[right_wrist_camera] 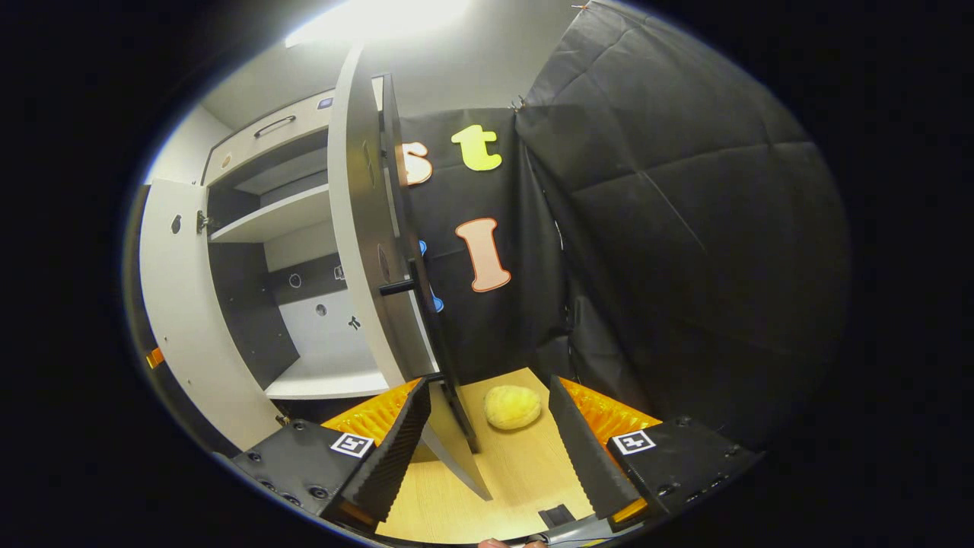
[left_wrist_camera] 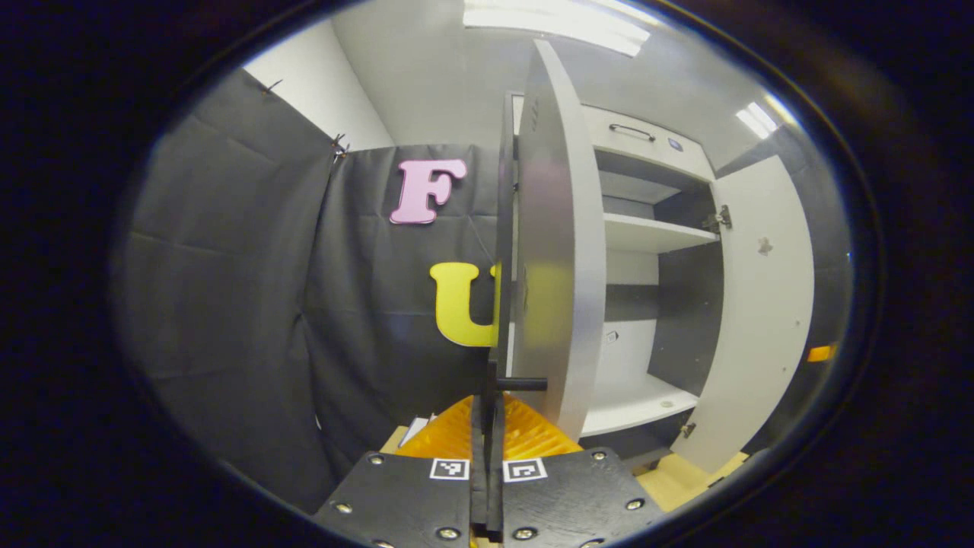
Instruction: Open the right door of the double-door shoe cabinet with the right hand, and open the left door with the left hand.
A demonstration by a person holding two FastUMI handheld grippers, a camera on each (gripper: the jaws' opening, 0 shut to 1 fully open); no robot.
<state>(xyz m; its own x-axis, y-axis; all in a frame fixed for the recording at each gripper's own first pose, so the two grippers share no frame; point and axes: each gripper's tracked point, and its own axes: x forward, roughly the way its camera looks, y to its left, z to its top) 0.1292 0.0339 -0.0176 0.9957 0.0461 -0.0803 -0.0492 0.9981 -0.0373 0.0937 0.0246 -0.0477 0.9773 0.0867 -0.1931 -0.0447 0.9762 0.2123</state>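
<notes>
Jaws of the left gripper (left_wrist_camera: 487,426) pinch the left door (left_wrist_camera: 552,251); right gripper (right_wrist_camera: 487,445) jaws spread near a yellow ball (right_wrist_camera: 513,406).

The floor (right_wrist_camera: 525,464) is pale wood-grain board, running back to the foot of the black cloth wall. A yellow, rounded soft lump (right_wrist_camera: 513,406) lies on it near that back edge, just beside the bottom corner of an open cabinet door. The cabinet (left_wrist_camera: 647,236) stands on the same floor; in the left gripper view a strip of the board shows at its base, below the far open door.
</notes>
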